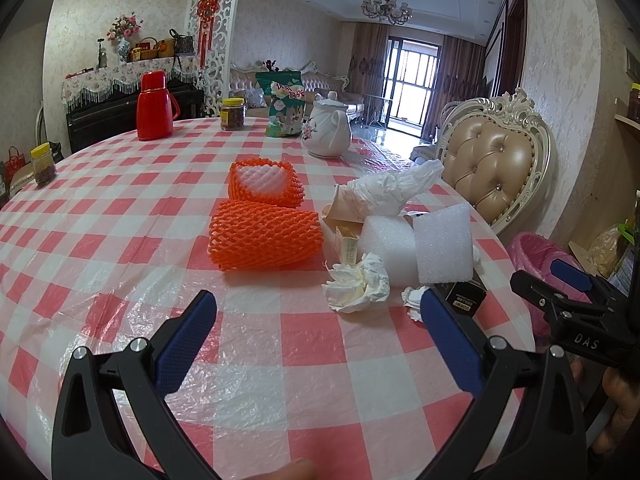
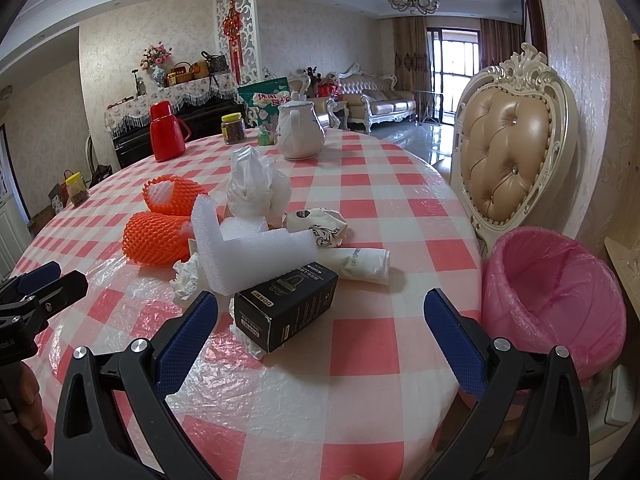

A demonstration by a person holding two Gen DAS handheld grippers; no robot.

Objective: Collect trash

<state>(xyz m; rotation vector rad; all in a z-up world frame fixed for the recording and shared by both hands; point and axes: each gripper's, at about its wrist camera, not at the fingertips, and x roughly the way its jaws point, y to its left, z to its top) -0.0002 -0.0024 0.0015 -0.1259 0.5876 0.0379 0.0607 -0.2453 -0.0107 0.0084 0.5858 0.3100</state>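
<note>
Black cardboard, a small box point(image 2: 286, 310) is lying low in the right wrist frame, left of centre, long axis running lower left to upper right. The right gripper point(image 2: 320, 332) is hovering wide open and empty; closing across the box's narrow sides looks safest. The left gripper point(image 1: 318, 330), also spread, is holding nothing. The pink-lined bin point(image 2: 554, 300) is waiting at right.

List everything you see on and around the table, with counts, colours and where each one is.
Foam nets: 2, orange, table centre.
Foam blocks: 2, white, in trash pile.
Box: 1, black, pile's near edge.
Tissues: several, white, crumpled, in pile.
Plastic bag: 1, white, behind the foam.
Teapot: 1, white, far side.
Thermos: 1, red, far side.
Jars: 2, yellow-lidded, far edge.
Snack bag: 1, green, far side.
Bin: 1, pink-lined, beside table.
Chair: 1, cream.
Left gripper: open.
Right gripper: open.
</note>
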